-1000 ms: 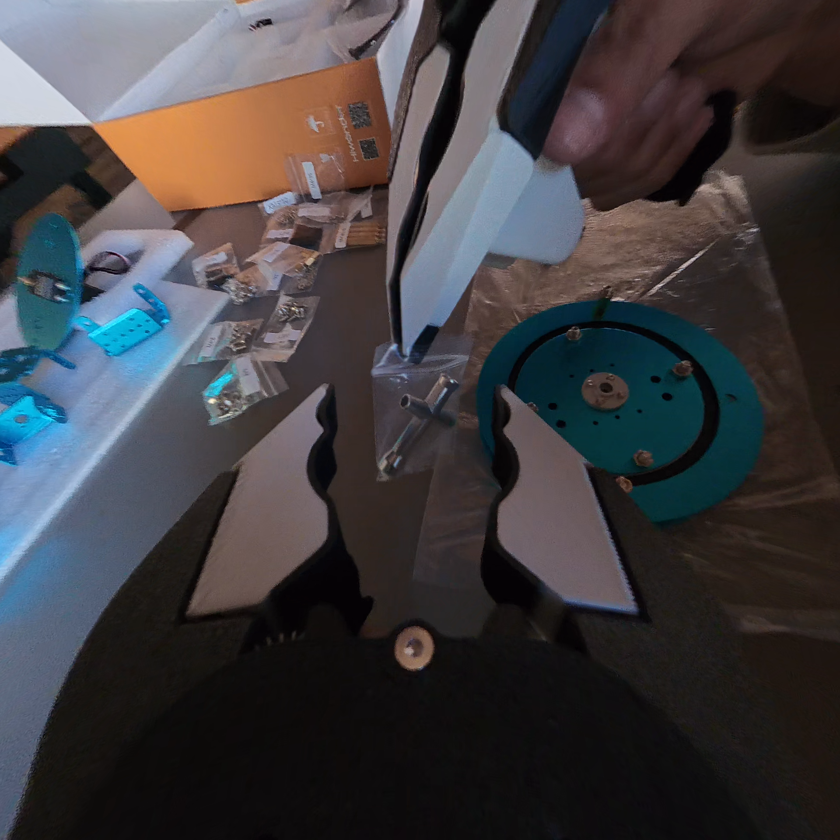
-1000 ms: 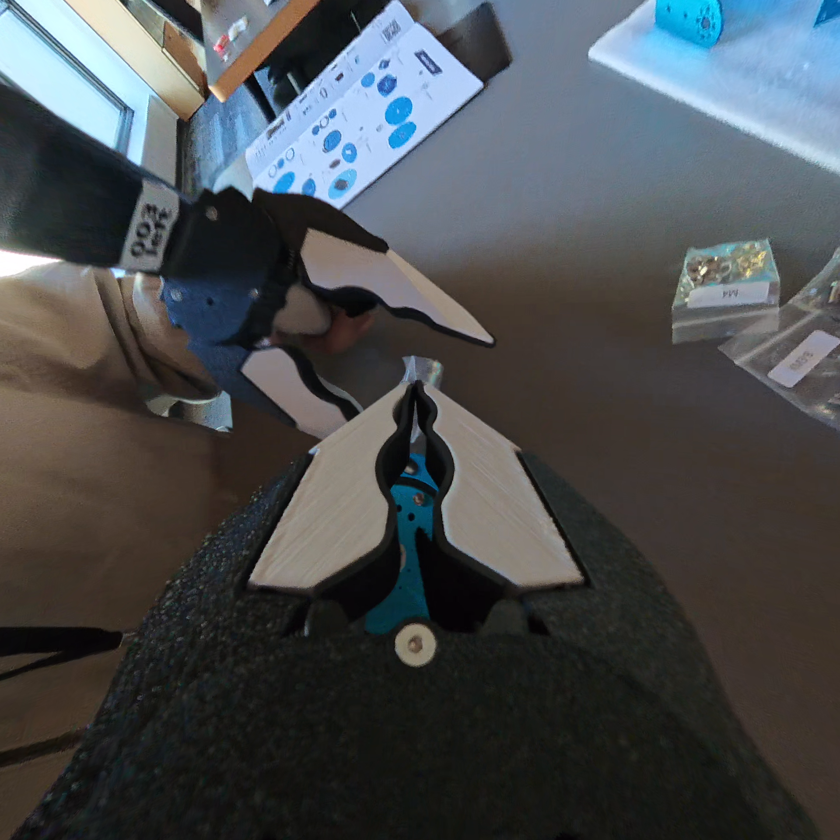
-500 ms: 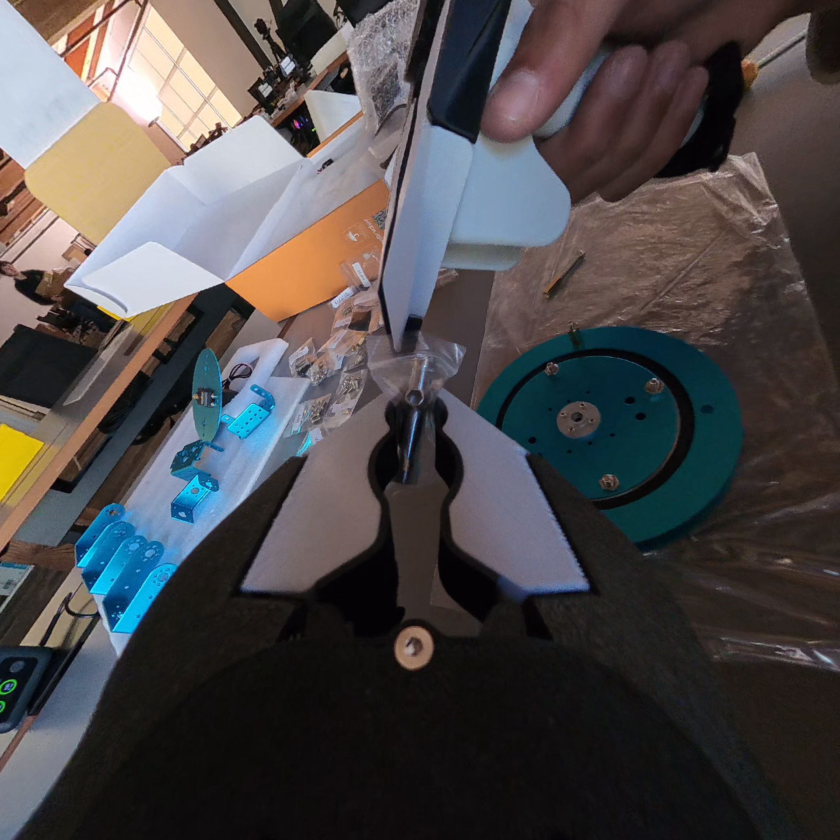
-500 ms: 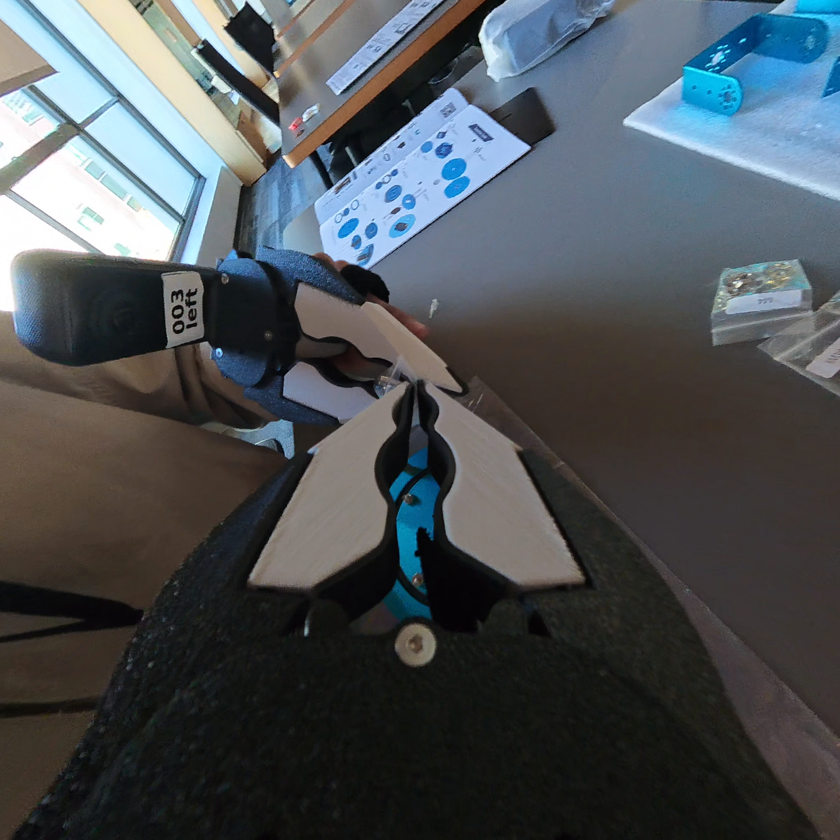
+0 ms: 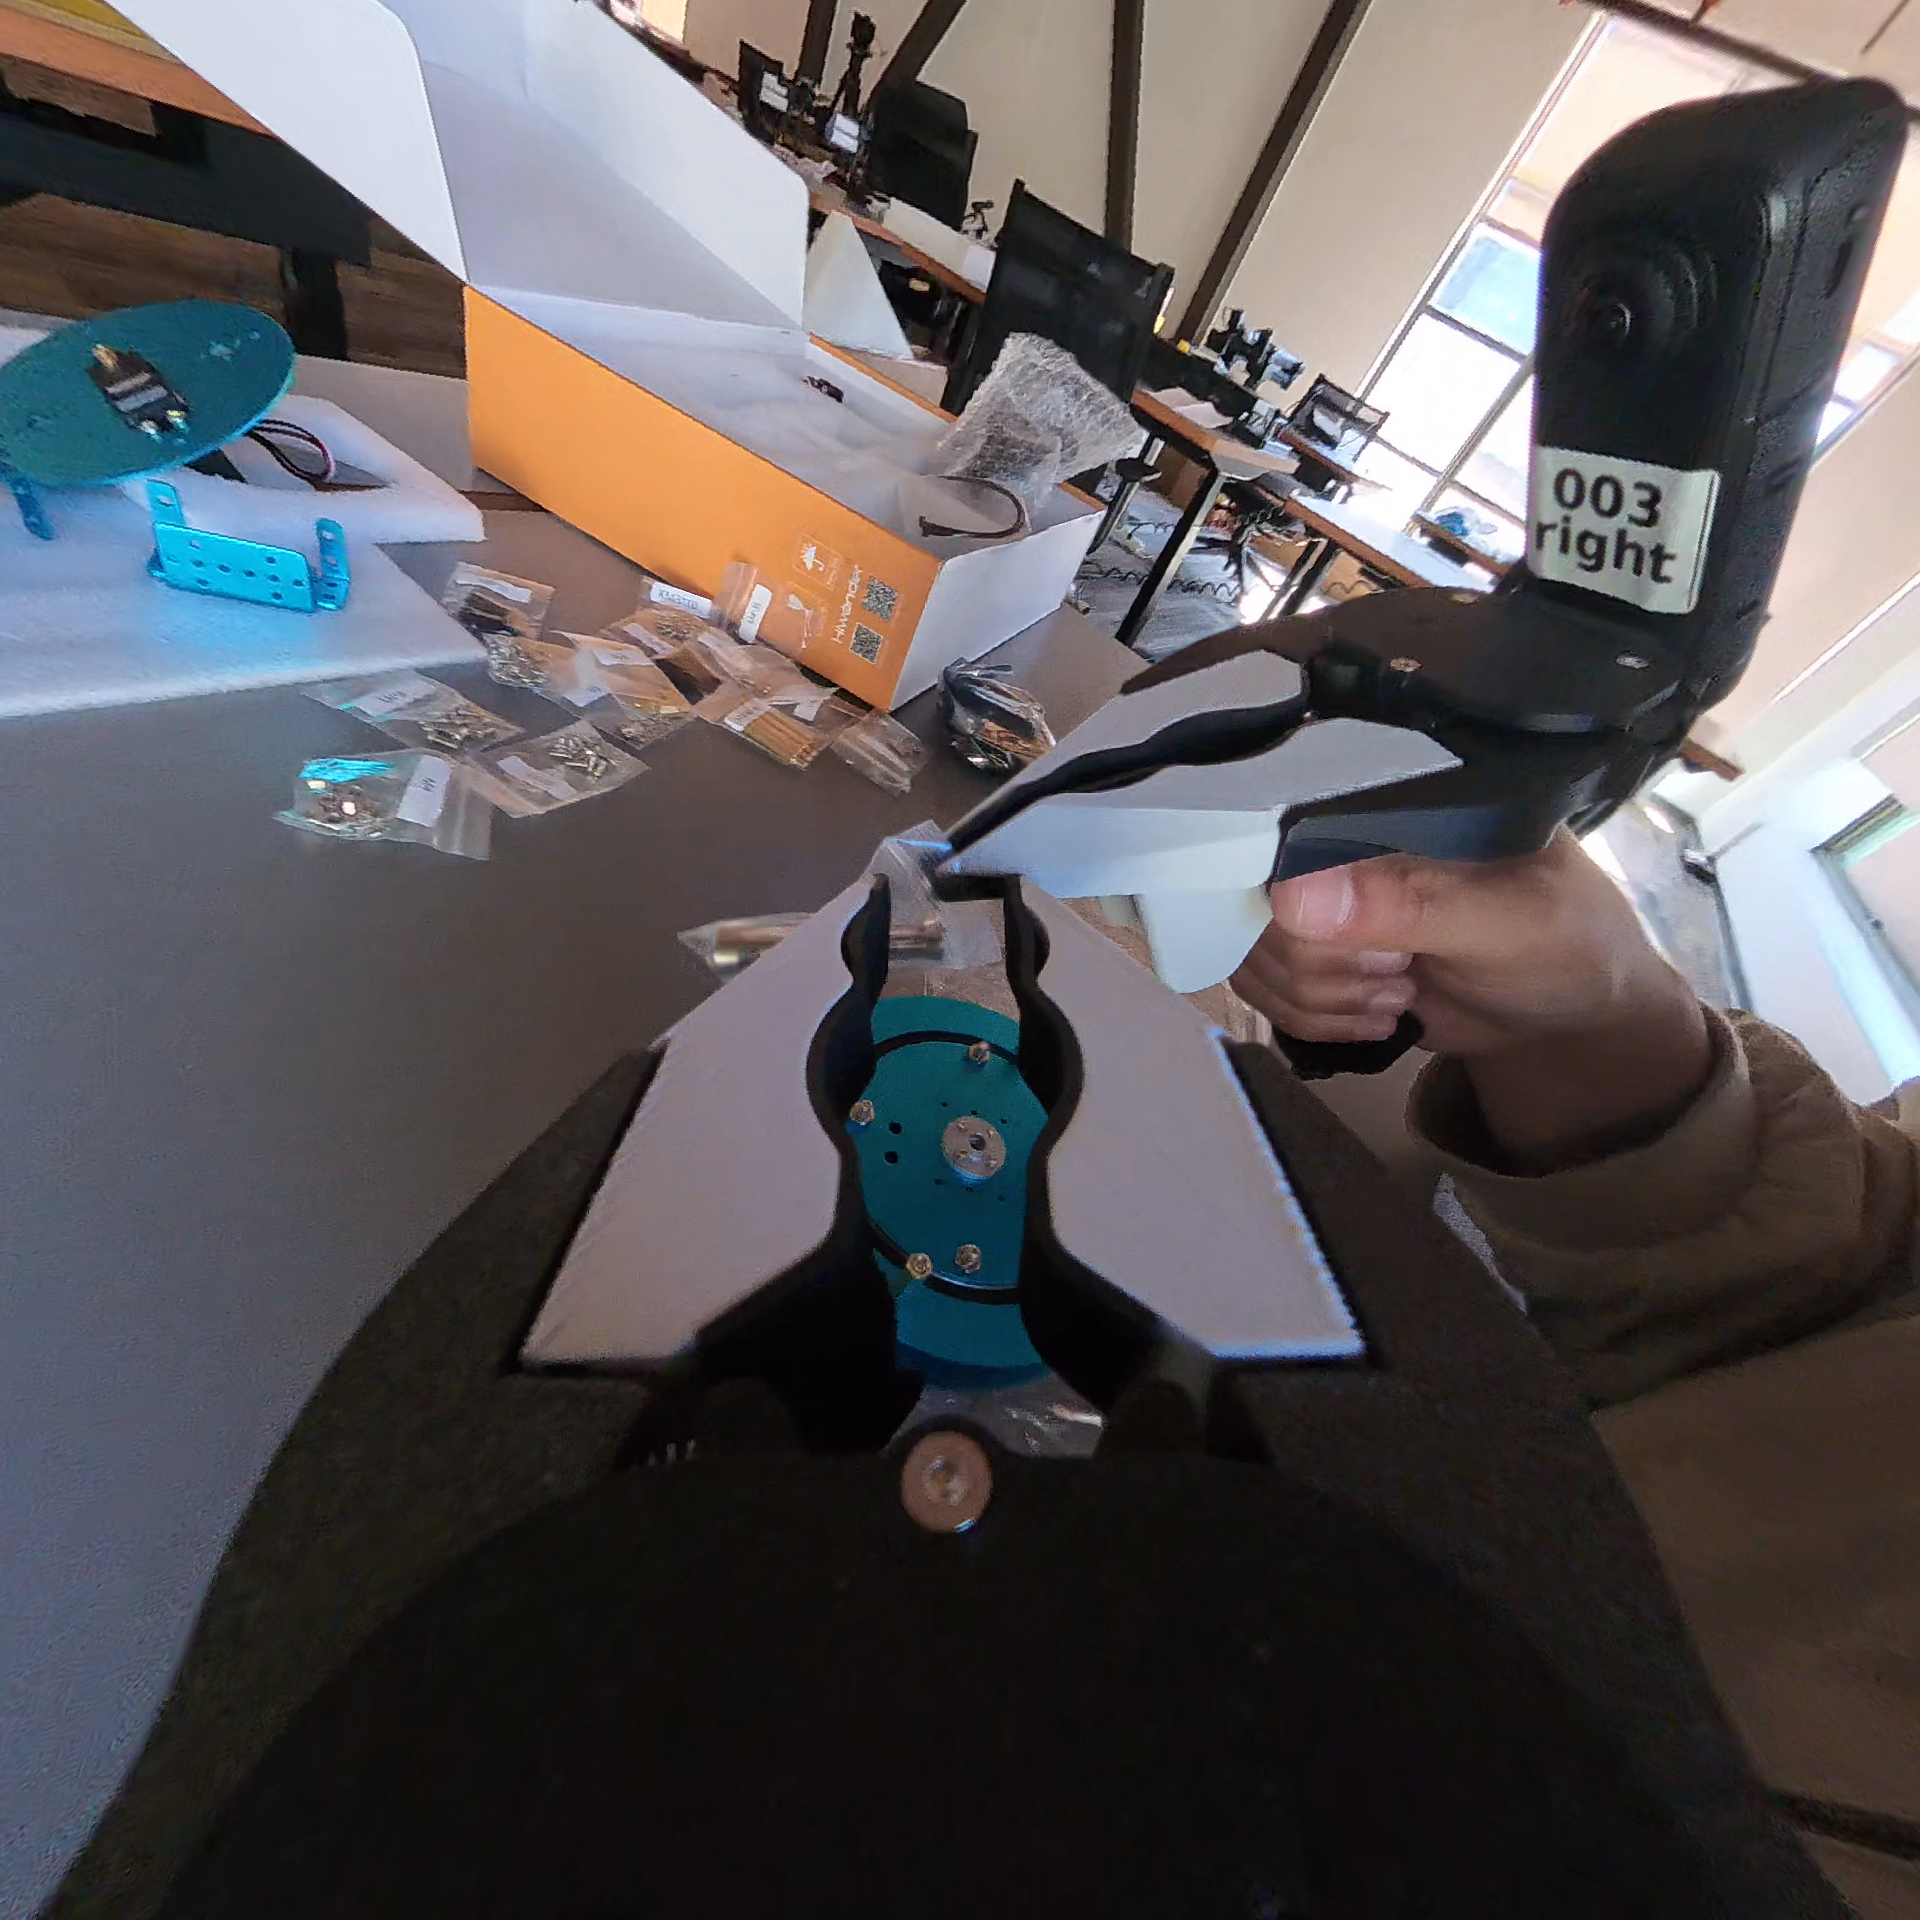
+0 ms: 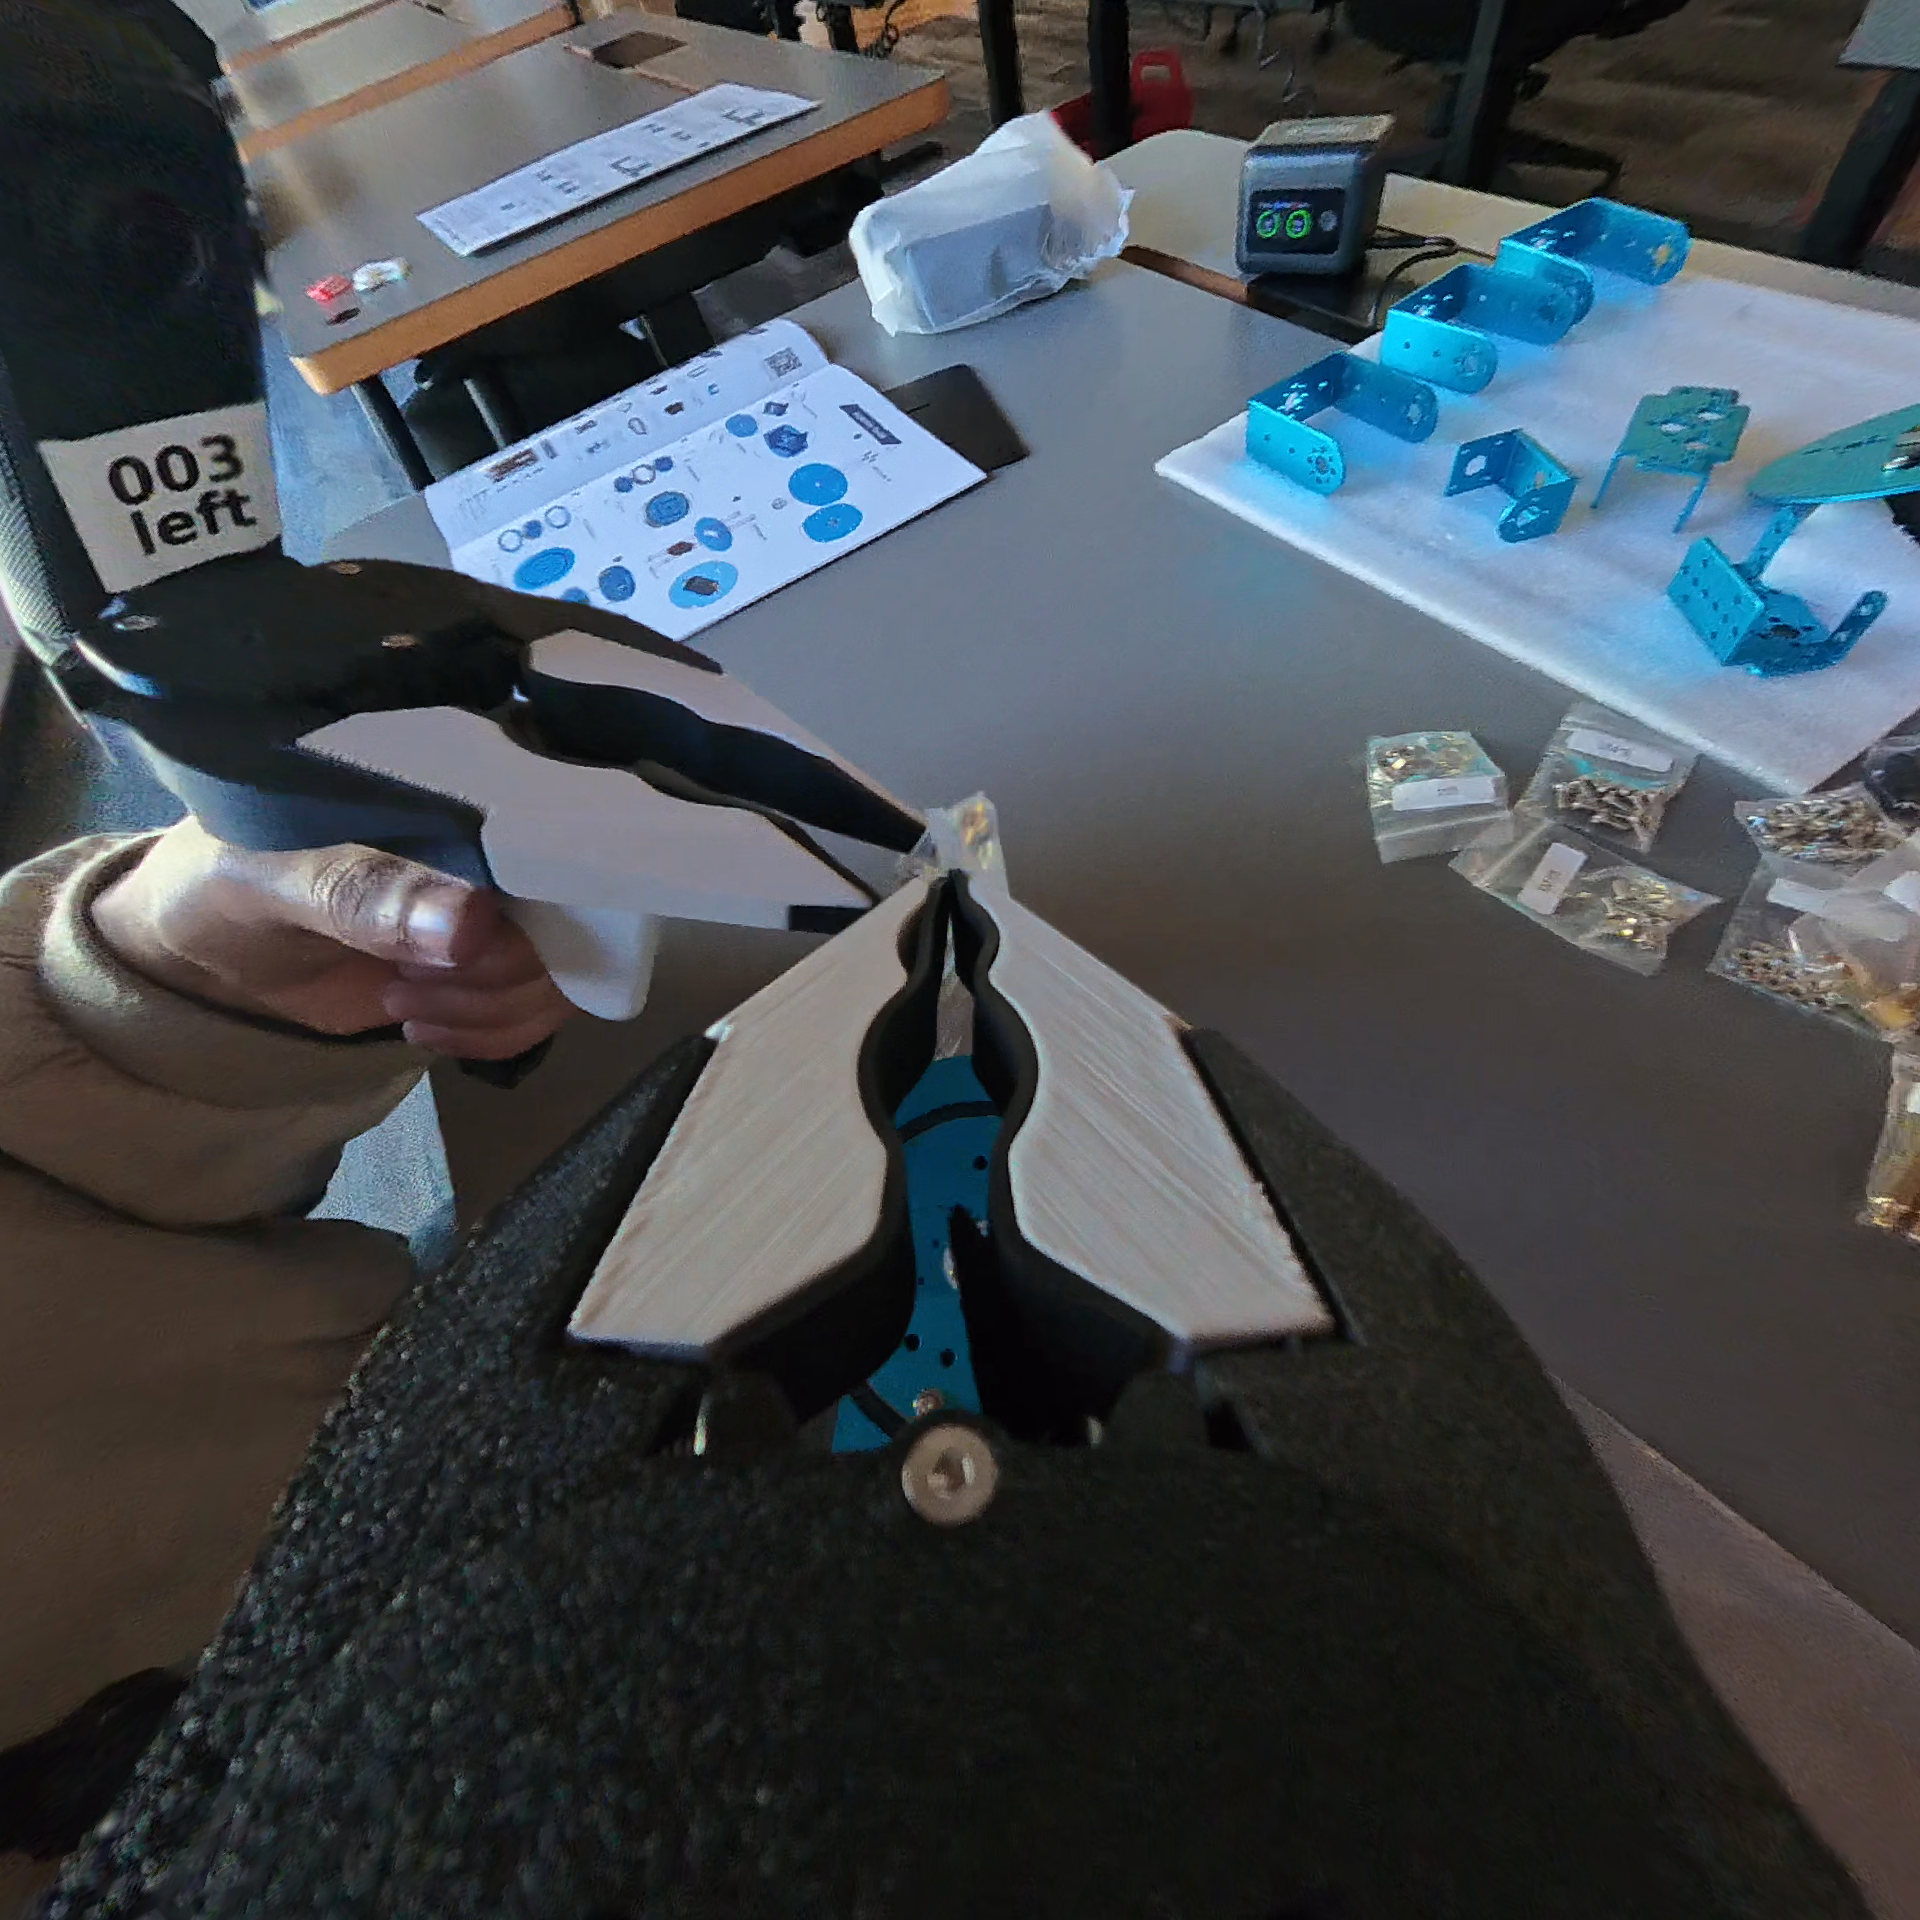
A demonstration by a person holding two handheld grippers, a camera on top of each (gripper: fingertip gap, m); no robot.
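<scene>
A small clear bag with a metal cross wrench hangs in the air between both grippers. My left gripper is shut on the bag and wrench, with part of the bag sticking out to the left. The right gripper comes in from the right and pinches the bag's top edge. In the right wrist view my right gripper is shut on the bag, and the left gripper meets it from the left. A teal round disc with brass nuts lies below, seen between the fingers.
An open orange-and-white box stands at the back. Several small bags of screws lie on the grey table. A white foam sheet carries blue brackets. An open manual, a wrapped item and a small device are farther off. Only a small space, under 4 cm, lies between the two pairs of fingers.
My left gripper was open under the bag, then shut on the wrench. Both grippers have lifted and tilted up with the bag, away from the teal disc.
</scene>
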